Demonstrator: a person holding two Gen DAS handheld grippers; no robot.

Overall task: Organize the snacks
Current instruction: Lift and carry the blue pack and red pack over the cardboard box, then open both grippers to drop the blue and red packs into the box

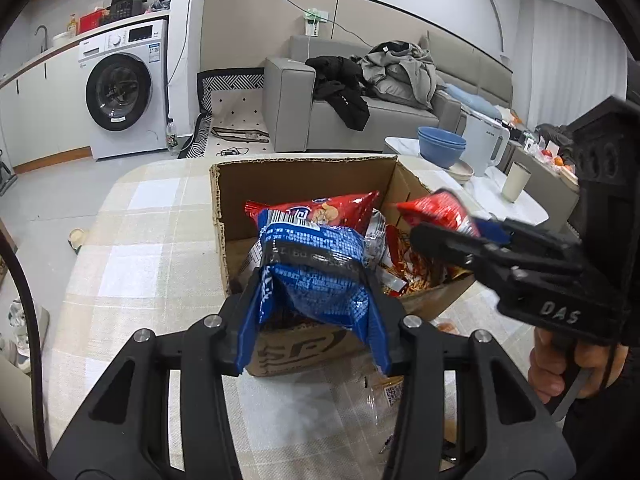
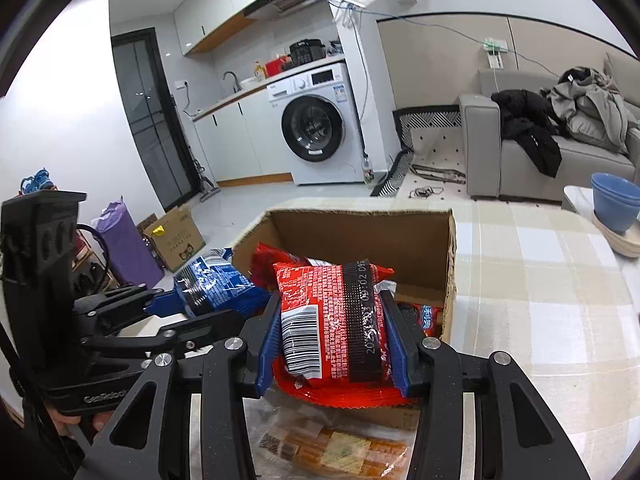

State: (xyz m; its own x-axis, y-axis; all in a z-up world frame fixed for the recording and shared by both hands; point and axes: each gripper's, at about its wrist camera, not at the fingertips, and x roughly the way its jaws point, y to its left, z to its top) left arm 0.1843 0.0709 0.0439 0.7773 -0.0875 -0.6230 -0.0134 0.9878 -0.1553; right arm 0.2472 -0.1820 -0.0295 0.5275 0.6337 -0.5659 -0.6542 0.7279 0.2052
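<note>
— so, left gripper (image 1: pixel 316 280) pinching the blue snack bag (image 1: pixel 316 276), hanging just over the near edge of the cardboard box (image 1: pixel 304 184)?
— yes, and right gripper (image 2: pixel 334 320) clamping on the red snack bag (image 2: pixel 332 320), hovering at the same box (image 2: pixel 360 232).
— anything lying outside?
— sitting on the checked tablecloth (image 2: pixel 540 300) below the right gripper, a clear pack of biscuits (image 2: pixel 336 452); more red packets (image 1: pixel 320 210) resting inside the box.

Glossy foil snack pkts (image 2: pixel 332 320); matt cardboard box (image 1: pixel 304 188) (rough-torn edges).
</note>
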